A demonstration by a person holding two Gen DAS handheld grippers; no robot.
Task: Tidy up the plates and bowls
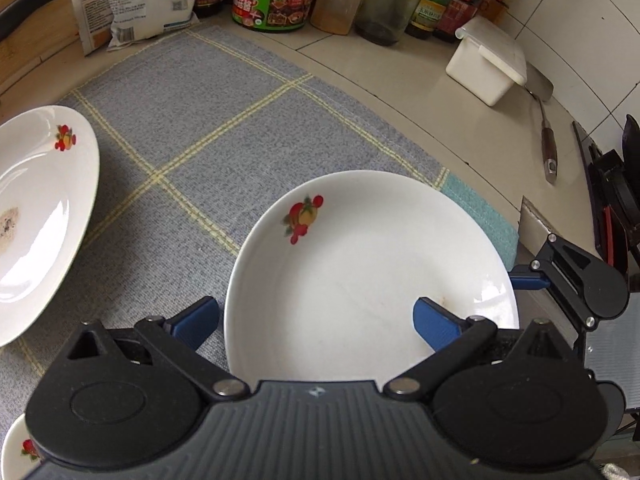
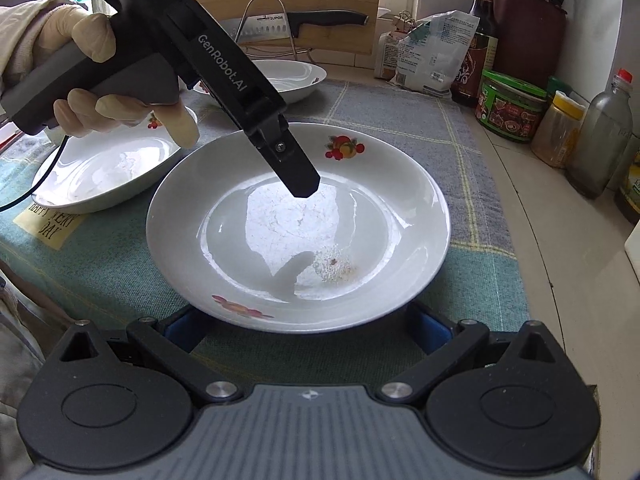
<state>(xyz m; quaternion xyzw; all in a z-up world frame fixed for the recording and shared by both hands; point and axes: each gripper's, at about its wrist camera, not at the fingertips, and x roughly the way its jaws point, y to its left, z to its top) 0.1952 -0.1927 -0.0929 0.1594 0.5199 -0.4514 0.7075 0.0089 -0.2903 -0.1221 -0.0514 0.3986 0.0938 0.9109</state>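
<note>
While both grippers hover wide open and empty, the right gripper [image 2: 308, 330] is nearer the deep plate [image 2: 298, 232].
Its near rim lies between the blue fingertips [image 2: 430, 334] on the checked mat [image 2: 400, 120]; the left gripper [image 1: 316, 322] straddles the opposite rim.

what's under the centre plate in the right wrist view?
The plate sits on the blue-grey checked cloth; the cloth's teal edge shows at its near side. The right gripper's blue fingers reach under the near rim. Directly beneath is covered.
</note>
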